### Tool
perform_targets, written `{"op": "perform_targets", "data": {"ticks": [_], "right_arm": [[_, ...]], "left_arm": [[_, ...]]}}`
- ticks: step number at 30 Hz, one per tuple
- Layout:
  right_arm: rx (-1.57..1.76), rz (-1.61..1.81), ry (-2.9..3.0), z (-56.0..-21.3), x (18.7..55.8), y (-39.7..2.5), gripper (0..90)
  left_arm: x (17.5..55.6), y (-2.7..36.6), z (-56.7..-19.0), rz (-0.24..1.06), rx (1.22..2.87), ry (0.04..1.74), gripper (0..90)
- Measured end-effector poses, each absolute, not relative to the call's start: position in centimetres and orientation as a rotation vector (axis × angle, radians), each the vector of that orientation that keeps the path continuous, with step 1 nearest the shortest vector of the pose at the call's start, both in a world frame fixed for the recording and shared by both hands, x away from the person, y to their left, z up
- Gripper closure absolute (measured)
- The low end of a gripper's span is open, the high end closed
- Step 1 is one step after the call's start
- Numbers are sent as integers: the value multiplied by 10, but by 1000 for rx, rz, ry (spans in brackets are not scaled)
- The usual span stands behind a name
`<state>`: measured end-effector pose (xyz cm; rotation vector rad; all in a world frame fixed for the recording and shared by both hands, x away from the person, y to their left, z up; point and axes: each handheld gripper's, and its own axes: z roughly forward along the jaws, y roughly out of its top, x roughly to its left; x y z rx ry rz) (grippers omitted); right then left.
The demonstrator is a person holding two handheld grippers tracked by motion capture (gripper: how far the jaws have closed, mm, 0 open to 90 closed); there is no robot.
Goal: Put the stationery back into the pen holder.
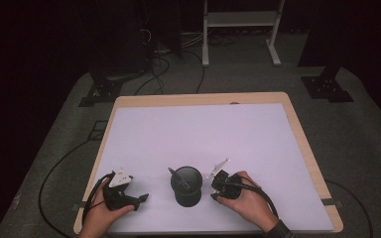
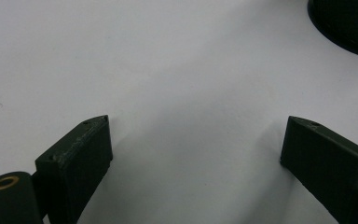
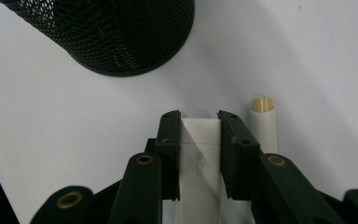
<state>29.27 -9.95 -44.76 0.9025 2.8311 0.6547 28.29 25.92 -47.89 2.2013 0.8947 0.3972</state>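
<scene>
A black mesh cup stands near the table's front middle, with a dark pen leaning out of it. My left gripper rests to the cup's left, and its jaws stand wide open over bare white sheet, with the cup's base ahead at the right. My right gripper sits just right of the cup. It is shut on a white piece printed "GLOO". A white tube with a cream tip lies beside its right jaw. The mesh cup is ahead.
A white sheet covers most of the wooden table. Cables trail over the grey floor at the left. Stand feet and a white frame are beyond the far edge.
</scene>
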Motion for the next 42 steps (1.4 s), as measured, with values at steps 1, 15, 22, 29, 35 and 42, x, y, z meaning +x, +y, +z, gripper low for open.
{"op": "perform_targets", "data": {"ticks": [1, 15, 22, 29, 35, 42], "right_arm": [[901, 658, 2832, -448, 293, -100, 702], [912, 793, 2814, -434, 295, -112, 703], [916, 870, 2788, -423, 295, -119, 703], [921, 934, 2772, -414, 294, -125, 703], [915, 986, 2761, -405, 292, -129, 704], [904, 1032, 2730, -395, 289, -134, 704]], "left_arm": [[283, 259, -479, 397, 2201, 895, 79], [283, 259, -479, 397, 2202, 895, 79], [283, 259, -479, 398, 2202, 895, 79], [283, 259, -479, 398, 2202, 895, 79], [283, 259, -479, 399, 2202, 895, 79], [283, 259, -479, 396, 2204, 895, 79]]}}
